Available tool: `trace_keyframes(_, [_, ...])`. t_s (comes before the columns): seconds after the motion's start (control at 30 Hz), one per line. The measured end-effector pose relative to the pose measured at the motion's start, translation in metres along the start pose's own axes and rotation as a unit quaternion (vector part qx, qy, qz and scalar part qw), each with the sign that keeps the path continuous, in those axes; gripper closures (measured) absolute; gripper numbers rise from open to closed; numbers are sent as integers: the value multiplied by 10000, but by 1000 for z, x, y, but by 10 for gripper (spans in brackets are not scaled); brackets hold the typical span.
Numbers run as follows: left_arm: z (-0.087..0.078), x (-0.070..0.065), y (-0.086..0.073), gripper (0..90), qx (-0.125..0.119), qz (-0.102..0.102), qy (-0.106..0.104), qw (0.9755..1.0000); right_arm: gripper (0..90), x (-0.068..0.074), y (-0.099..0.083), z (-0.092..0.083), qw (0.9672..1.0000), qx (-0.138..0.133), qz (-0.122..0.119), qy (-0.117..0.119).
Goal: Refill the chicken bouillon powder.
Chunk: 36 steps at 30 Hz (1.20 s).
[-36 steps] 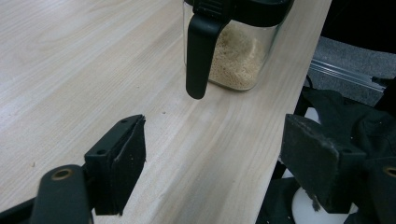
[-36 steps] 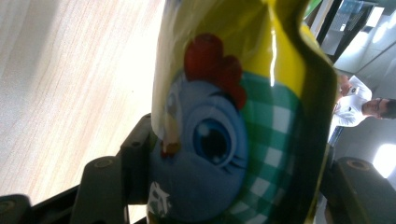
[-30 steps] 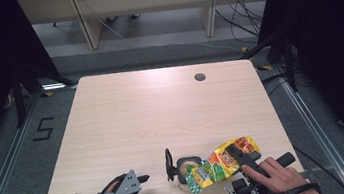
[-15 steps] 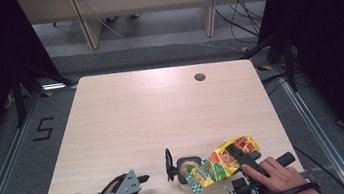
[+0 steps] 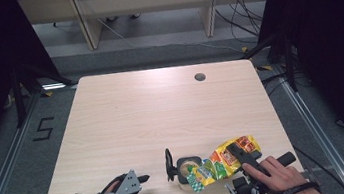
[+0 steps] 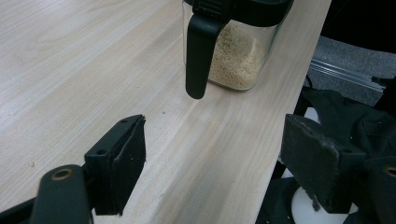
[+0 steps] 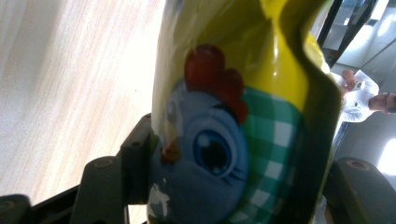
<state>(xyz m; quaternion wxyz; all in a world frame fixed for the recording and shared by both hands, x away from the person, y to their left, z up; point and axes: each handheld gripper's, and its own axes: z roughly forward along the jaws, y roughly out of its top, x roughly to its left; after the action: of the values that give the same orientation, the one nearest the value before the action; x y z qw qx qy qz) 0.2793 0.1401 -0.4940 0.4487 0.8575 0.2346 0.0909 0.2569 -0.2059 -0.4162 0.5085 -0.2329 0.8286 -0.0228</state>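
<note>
My left gripper sits at the near edge of the table, to the left of the clear jar, with its jaws spread wide and nothing between them. In the left gripper view those two black pads stand well apart over bare wood, and the jar lies ahead of them, out of reach; that view also shows what the high view cannot, pale grains filling the jar and a black handle hanging down its side under a black lid. Just right of the jar, my right gripper is clamped on a yellow seasoning bag, which lies tilted with its lower end over the jar's mouth and its upper end toward my right hand. In the right gripper view the bag sits pressed between the jaws, and there I can read its print: a cartoon chicken with a red comb and a green checked scarf. The jaws are partly apart, held by the bag's width.
</note>
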Motion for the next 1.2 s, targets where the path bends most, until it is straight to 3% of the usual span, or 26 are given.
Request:
trace_keyframes(0.1, [0,0,0,221,0,-3,-2,10000,390,0,-2,1,10000,-35,85,36])
trace_keyframes(0.13, [0,0,0,221,-1,-3,-5,10000,390,2,-4,1,9996,-21,257,83])
trace_keyframes(0.2, [0,0,0,221,5,2,-7,10000,391,0,-5,4,9997,-142,155,80])
trace_keyframes(0.27, [0,0,0,221,43,11,-9,10000,391,3,-8,5,9990,-172,373,165])
trace_keyframes(0.33, [0,1,0,221,48,9,-45,10000,393,5,-13,8,9976,-386,572,81])
trace_keyframes(0.47, [0,0,0,221,-2,-4,-5,10000,394,9,-19,13,9938,-577,921,212])
trace_keyframes(0.63, [0,0,0,221,-2,-44,-10,10000,397,10,-24,15,9912,-780,1038,265])
trace_keyframes(0.7, [0,0,0,221,2,-39,-11,10000,397,11,-26,14,9896,-753,1201,251])
trace_keyframes(0.73, [0,0,0,221,-3,-37,-5,10000,397,11,-27,16,9894,-874,1128,249])
trace_keyframes(0.77, [0,0,0,221,-6,-36,-6,10000,398,14,-27,16,9871,-796,1356,318])
trace_keyframes(0.8, [0,0,0,221,2,-37,-10,10000,397,14,-28,17,9863,-835,1384,334])
trace_keyframes(0.87, [0,0,0,221,2,-40,-9,10000,398,14,-29,17,9867,-863,1349,291])
trace_keyframes(0.9, [0,0,0,221,-2,-43,-11,10000,398,14,-32,19,9842,-955,1452,328])
trace_keyframes(0.93, [0,0,0,221,-2,-43,-11,10000,398,14,-32,19,9842,-955,1452,328])
trace_keyframes(0.97, [0,0,0,221,1,-39,-10,10000,399,21,-33,21,9771,-984,1847,390])
trace_keyframes(1.0, [0,0,0,221,1,-39,-10,10000,399,21,-33,21,9771,-984,1847,390])
trace_keyframes(1.03, [0,0,0,221,2,-38,-9,10000,399,18,-36,22,9789,-1117,1670,359])
trace_keyframes(1.07, [0,0,0,221,2,-38,-9,10000,399,20,-37,23,9776,-1131,1733,376])
trace_keyframes(1.1, [0,0,0,221,1,-23,-12,10000,399,24,-37,22,9719,-1110,2029,441])
trace_keyframes(1.13, [-1,0,0,221,3,-4,-15,10000,399,20,-38,23,9744,-1232,1830,438])
trace_keyframes(1.2, [-1,0,0,221,0,-45,-6,10000,400,21,-39,23,9726,-1273,1899,435])
